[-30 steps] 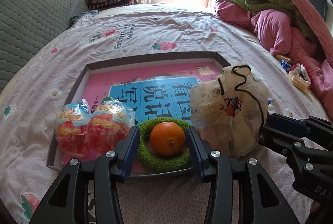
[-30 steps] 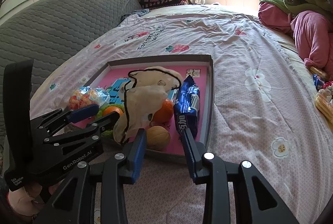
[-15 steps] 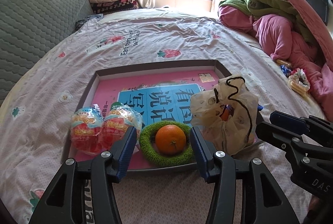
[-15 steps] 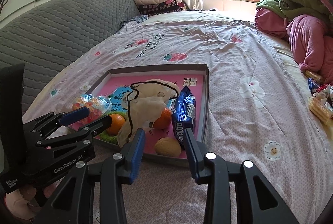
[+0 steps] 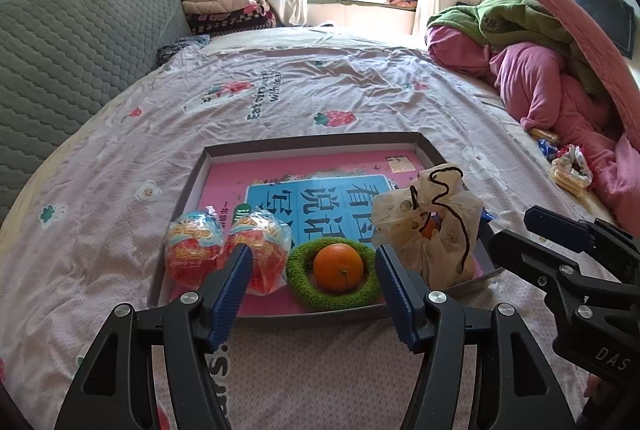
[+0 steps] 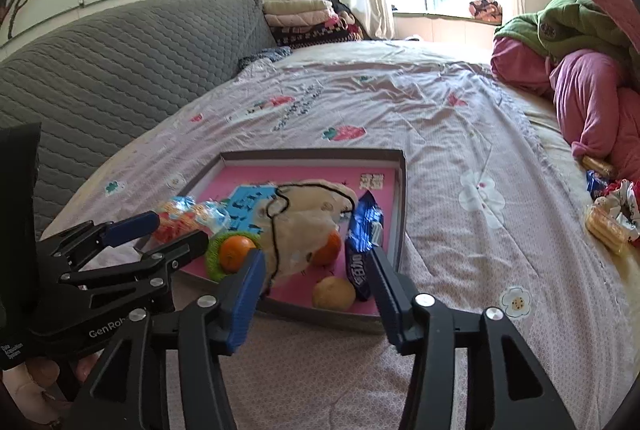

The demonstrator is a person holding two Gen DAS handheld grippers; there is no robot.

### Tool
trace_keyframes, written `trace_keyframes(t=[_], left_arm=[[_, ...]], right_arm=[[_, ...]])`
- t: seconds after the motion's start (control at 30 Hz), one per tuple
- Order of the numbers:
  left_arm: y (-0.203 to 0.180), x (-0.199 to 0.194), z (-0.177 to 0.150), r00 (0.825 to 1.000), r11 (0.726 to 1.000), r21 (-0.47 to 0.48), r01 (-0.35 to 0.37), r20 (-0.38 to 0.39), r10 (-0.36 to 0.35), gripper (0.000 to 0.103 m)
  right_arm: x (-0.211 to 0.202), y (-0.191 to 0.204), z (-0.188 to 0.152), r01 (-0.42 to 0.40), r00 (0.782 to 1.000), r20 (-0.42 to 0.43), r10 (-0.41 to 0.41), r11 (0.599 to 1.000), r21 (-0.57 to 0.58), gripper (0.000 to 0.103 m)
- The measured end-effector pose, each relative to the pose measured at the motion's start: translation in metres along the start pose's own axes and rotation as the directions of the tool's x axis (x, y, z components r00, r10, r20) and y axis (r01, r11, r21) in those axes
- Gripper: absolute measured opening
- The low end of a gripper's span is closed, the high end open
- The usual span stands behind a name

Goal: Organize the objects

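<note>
On the bed lies a shallow grey-rimmed tray with a pink bottom. It holds two red snack packets, an orange inside a green knitted ring, and a beige drawstring bag. The right wrist view adds a second orange, a blue snack packet and a round yellowish item. My left gripper hovers before the tray's near rim, its jaws opening, nothing pressed between them. My right gripper hovers near the bag, jaws also opening and empty.
A pile of pink and green bedding fills the right side. Loose snacks lie on the sheet beside it. A grey quilted headboard runs along the left, with folded blankets at the far end. A hand holds the left gripper.
Both grippers have drawn back and upward from the tray and their jaws have widened. The orange in its ring and the bag now sit farther from the fingers.
</note>
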State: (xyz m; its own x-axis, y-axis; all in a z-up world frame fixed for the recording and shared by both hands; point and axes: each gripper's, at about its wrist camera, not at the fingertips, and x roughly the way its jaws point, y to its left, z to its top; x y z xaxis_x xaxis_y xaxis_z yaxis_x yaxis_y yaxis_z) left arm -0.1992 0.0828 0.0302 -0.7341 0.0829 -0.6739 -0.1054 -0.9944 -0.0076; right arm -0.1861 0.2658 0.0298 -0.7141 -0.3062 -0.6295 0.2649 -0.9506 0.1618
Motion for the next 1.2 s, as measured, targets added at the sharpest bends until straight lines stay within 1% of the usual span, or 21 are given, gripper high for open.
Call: trace_keyframes(t=[0.1,0.23,0.4,0.53,0.6,0.7,0.8,0.87,0.93,1.03,1.2], left_arm=[[0.005,-0.008,-0.002,1.0,1.0,-0.009,-0.002,0.007,0.002,0.069],[0.013,-0.019,-0.007,1.0,0.999,-0.034,-0.002,0.016,0.002,0.071],[0.023,-0.031,-0.018,1.0,0.999,-0.053,-0.003,0.027,0.004,0.073],[0.028,-0.035,-0.03,1.0,0.998,-0.056,-0.012,0.026,0.014,0.074],[0.03,-0.04,-0.04,0.999,0.998,-0.066,-0.017,0.034,0.019,0.074],[0.035,-0.045,-0.052,0.998,0.997,-0.075,-0.034,0.042,0.037,0.074],[0.037,-0.047,-0.061,0.998,0.995,-0.081,-0.05,0.041,0.053,0.074],[0.038,-0.049,-0.065,0.996,0.993,-0.083,-0.079,0.042,0.082,0.077],[0.04,-0.051,-0.07,0.994,0.991,-0.09,-0.098,0.043,0.102,0.077],[0.038,-0.052,-0.076,0.993,0.992,-0.076,-0.105,0.04,0.109,0.077],[0.036,-0.05,-0.084,0.993,0.99,-0.084,-0.111,0.034,0.114,0.077]], right_arm=[[-0.007,0.004,0.0,-0.015,1.0,0.025,0.015,1.0,0.002,0.064],[-0.016,0.01,-0.002,-0.016,0.998,0.065,0.015,1.0,0.011,0.065],[-0.031,0.021,-0.012,-0.021,0.993,0.115,0.02,1.0,0.002,0.073],[-0.037,0.032,-0.023,-0.016,0.991,0.13,0.018,1.0,-0.015,0.075],[-0.039,0.039,-0.029,0.0,0.99,0.138,0.004,1.0,-0.028,0.076],[-0.037,0.047,-0.038,0.031,0.992,0.127,-0.023,0.998,-0.062,0.076],[-0.033,0.052,-0.05,0.032,0.995,0.102,-0.024,0.996,-0.078,0.076],[-0.031,0.055,-0.057,0.033,0.996,0.09,-0.026,0.996,-0.079,0.076],[-0.029,0.057,-0.063,0.037,0.996,0.079,-0.031,0.996,-0.08,0.076],[-0.025,0.06,-0.07,0.038,0.997,0.068,-0.033,0.996,-0.084,0.076],[-0.016,0.072,-0.084,0.1,0.994,0.064,-0.092,0.985,-0.138,0.076]])
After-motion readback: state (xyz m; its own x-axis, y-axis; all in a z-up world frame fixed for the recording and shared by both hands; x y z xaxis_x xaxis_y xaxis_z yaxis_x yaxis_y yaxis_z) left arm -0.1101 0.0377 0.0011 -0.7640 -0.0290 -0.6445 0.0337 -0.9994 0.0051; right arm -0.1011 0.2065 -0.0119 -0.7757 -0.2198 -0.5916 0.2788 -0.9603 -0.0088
